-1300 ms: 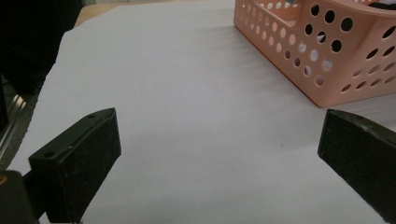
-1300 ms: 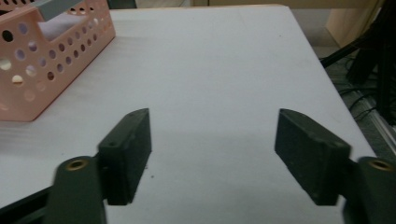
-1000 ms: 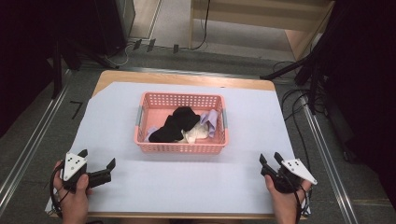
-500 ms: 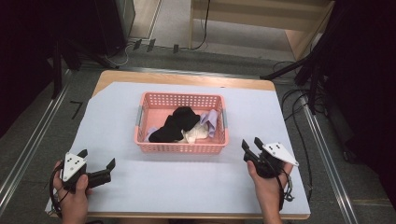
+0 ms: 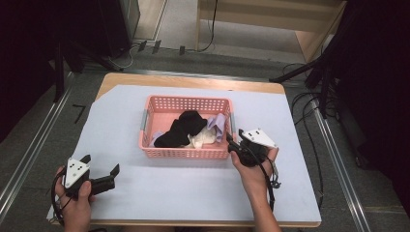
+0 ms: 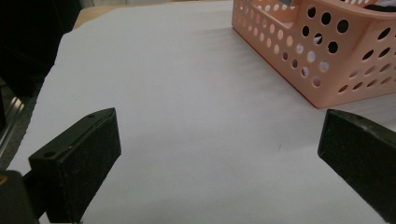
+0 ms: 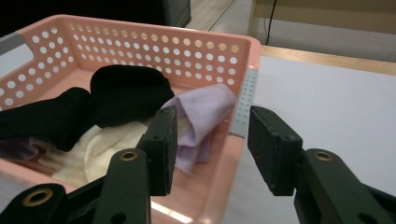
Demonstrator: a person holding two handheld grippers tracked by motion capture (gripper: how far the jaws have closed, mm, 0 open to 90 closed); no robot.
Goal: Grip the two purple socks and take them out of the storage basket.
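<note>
Left gripper (image 5: 100, 171): held low in the left hand (image 5: 72, 198), jaws wide apart, empty. Right gripper (image 5: 231, 143): raised in the right hand (image 5: 251, 169), jaws half apart, just been closing, nothing between them.

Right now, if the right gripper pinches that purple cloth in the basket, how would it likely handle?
The purple cloth lies folded and drooping, so it is probably floppy. It looks thin, so likely light. It touches the white cloth, which might drag along.

No legible text, label, brand, number or sign appears in any view. The pink basket (image 5: 186, 128), the cloths inside it and the white surface (image 5: 193, 183) carry no lettering.
</note>
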